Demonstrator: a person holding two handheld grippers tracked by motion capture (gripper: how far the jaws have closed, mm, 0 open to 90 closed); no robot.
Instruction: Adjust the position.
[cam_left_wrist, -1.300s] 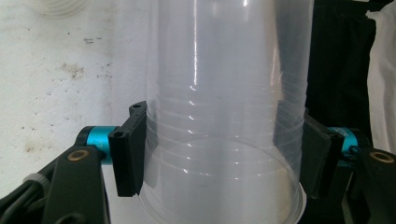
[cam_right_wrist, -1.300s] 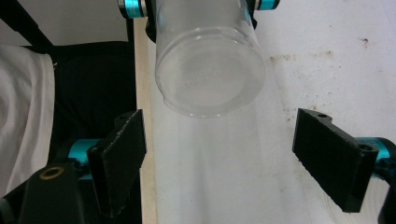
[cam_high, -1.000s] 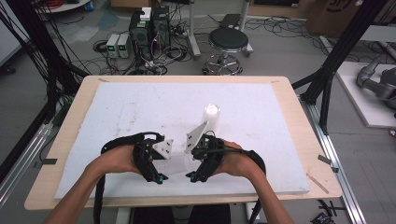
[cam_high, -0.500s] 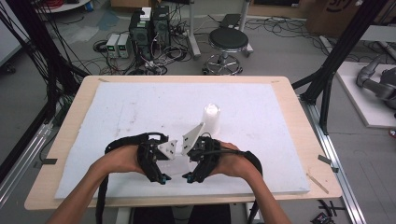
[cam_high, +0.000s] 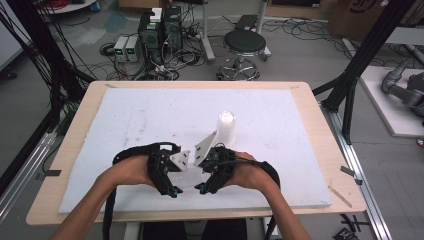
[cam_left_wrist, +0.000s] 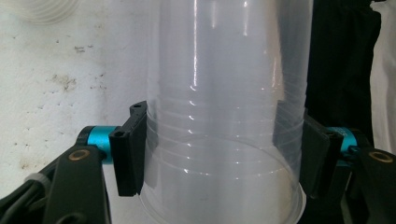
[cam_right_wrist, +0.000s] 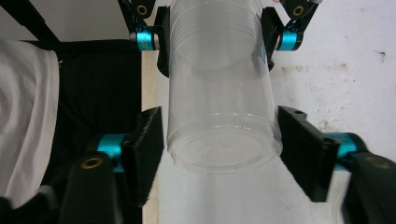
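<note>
A clear plastic cup (cam_left_wrist: 224, 70) lies level between my two grippers, near the front middle of the table. My left gripper (cam_left_wrist: 222, 154) is shut on it near the rim, and its pads (cam_left_wrist: 130, 149) press the ribbed wall. The left gripper (cam_high: 176, 186) faces my right gripper (cam_high: 199, 184). In the right gripper view the cup's base end (cam_right_wrist: 219, 140) sits between the jaws of my right gripper (cam_right_wrist: 224, 154), which have just been closing. A thin gap remains beside the left pad (cam_right_wrist: 150, 149). The left gripper (cam_right_wrist: 215, 32) holds the far end.
An upside-down stack of white cups (cam_high: 226, 127) stands just beyond the hands, and its rim (cam_left_wrist: 46, 11) shows at the top left. The white foam board (cam_high: 150, 115) covers the table, with wide room to the left, the right and the back. A white garment (cam_right_wrist: 23, 116) lies near the front edge.
</note>
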